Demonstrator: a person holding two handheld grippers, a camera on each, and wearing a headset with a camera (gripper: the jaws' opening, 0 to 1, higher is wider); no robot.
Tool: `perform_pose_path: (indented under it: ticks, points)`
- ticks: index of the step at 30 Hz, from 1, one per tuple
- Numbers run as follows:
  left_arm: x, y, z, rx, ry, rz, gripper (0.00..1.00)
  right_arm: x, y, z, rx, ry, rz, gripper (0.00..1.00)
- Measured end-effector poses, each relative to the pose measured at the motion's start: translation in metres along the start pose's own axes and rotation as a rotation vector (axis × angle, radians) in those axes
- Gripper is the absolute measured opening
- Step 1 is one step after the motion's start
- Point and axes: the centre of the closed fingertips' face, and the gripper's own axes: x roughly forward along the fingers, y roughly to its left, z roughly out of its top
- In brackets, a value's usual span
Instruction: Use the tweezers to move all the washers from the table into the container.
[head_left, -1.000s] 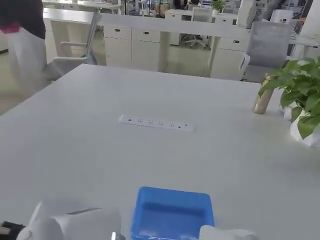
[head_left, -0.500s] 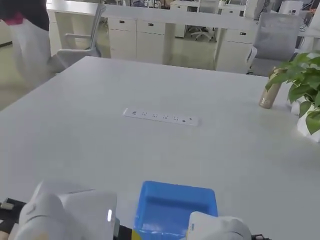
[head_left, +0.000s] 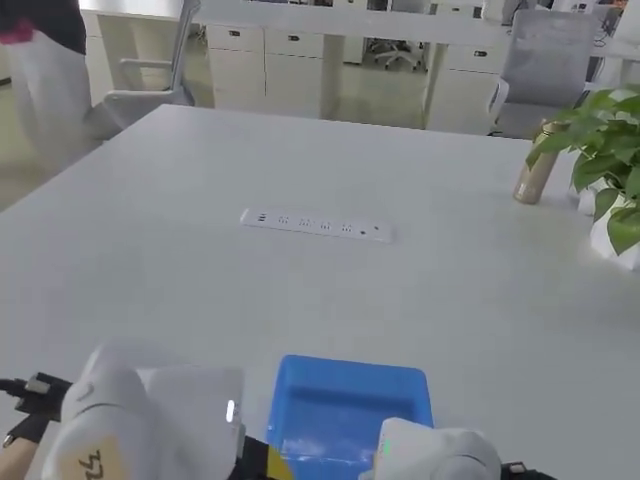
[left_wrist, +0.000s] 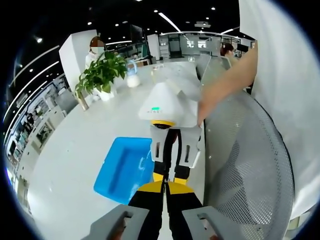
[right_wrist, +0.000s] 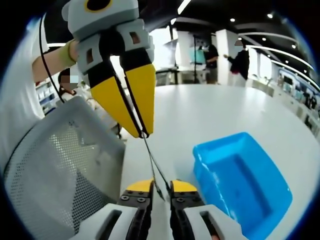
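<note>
Two hand-held tools are meeting tip to tip just beside a blue container (right_wrist: 240, 185) that is sitting near the front edge of a white worktop (head_left: 300, 300). In the right gripper view the left tool (right_wrist: 143, 131) is reaching in from the top. Its yellow jaws are clenched together at the tips and are pinching the narrow end of a pair of thin metal tweezers (right_wrist: 151, 162). From that pinch the tweezers are running down to the right tool (right_wrist: 161, 187). Its own yellow-tipped jaws are closing on the two legs with only a narrow gap between them, so this tool is also grasping the tweezers. The tweezers are being held in the air beside the container's wall, apart from it.

In the head view the white bodies of both tools are showing on either side of the container's near edge. A white power strip (head_left: 313, 225) is lying flat on the worktop beyond the container, well apart from it. A gold-coloured bottle (head_left: 532, 175) and a potted plant (head_left: 610, 150) are standing farther beyond the container and to its right. A grey mesh chair (right_wrist: 60, 165) is standing on the side of the tools away from the container. In the left gripper view a bare forearm (left_wrist: 225, 85) is reaching to the right tool.
</note>
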Motion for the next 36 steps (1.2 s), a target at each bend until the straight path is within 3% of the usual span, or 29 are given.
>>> perform_pose_path:
  ticks: [5, 9, 12, 14, 16, 19, 27, 32, 36]
  points:
    - [0.001, -0.001, 0.001, 0.003, 0.004, -0.031, 0.00, -0.007, 0.004, 0.013, -0.044, -0.014, 0.009, 0.12]
    - [0.001, 0.000, 0.002, -0.001, -0.002, -0.033, 0.00, -0.006, 0.000, 0.012, -0.059, -0.001, 0.004, 0.05]
    - [0.000, 0.002, 0.001, -0.029, -0.012, -0.034, 0.00, -0.004, 0.002, 0.011, -0.028, -0.006, 0.019, 0.04]
    - [-0.004, 0.006, 0.007, -0.093, -0.073, -0.005, 0.03, -0.005, -0.003, 0.010, -0.051, -0.002, -0.004, 0.03]
    - [-0.010, 0.011, 0.008, -0.168, -0.117, 0.035, 0.14, -0.005, -0.003, 0.010, -0.032, 0.002, 0.005, 0.03]
    - [-0.019, 0.015, 0.002, -0.232, -0.157, 0.101, 0.20, -0.006, -0.003, 0.010, -0.025, 0.000, 0.005, 0.03]
    - [-0.039, 0.012, -0.014, -0.488, -0.301, 0.266, 0.45, -0.007, -0.006, 0.009, 0.014, -0.012, -0.020, 0.02]
    - [-0.047, 0.008, -0.018, -0.570, -0.347, 0.369, 0.59, -0.008, -0.008, 0.008, 0.041, -0.017, -0.035, 0.02]
    - [-0.050, 0.010, -0.023, -0.606, -0.357, 0.448, 0.69, -0.008, -0.008, 0.008, 0.069, -0.021, -0.040, 0.02]
